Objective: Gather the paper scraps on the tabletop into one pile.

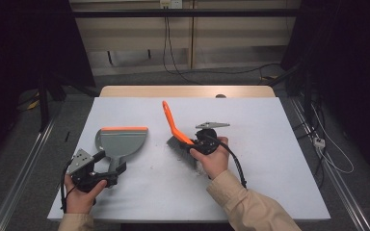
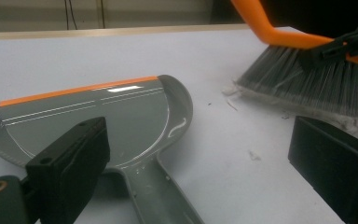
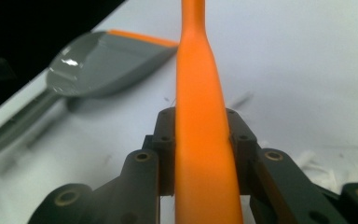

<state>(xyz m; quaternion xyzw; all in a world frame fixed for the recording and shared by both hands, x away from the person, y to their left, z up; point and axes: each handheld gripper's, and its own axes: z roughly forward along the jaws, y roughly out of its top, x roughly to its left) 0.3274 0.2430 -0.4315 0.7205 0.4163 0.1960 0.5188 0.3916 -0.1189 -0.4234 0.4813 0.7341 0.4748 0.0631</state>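
Tabletop [image 1: 270, 183], white and broad, is carrying everything, and the grey dustpan [image 1: 122, 142] is serving as the landmark on it. Dustpan is lying flat with its orange lip pointing away from the person and its handle running back toward the left gripper [image 1: 107, 177]. That gripper's jaws are standing wide apart in the left gripper view, one on each side of the dustpan's handle [image 2: 161, 196], and neither pad is pressing on it.

To the right of the dustpan, near it but not touching, the brush [image 1: 179, 137] is being held by the right gripper [image 1: 198, 144]. Its jaws are clamping the orange handle [image 3: 203, 149] from both sides, with the handle rising up and away past the jaws. The grey bristles [image 2: 303, 86] are reaching down to the table surface just right of the dustpan's mouth.

Smallest of all, white scraps [image 2: 254, 155] are lying scattered on the table between the dustpan and the bristles, with more under the bristle tips [image 3: 317, 170].
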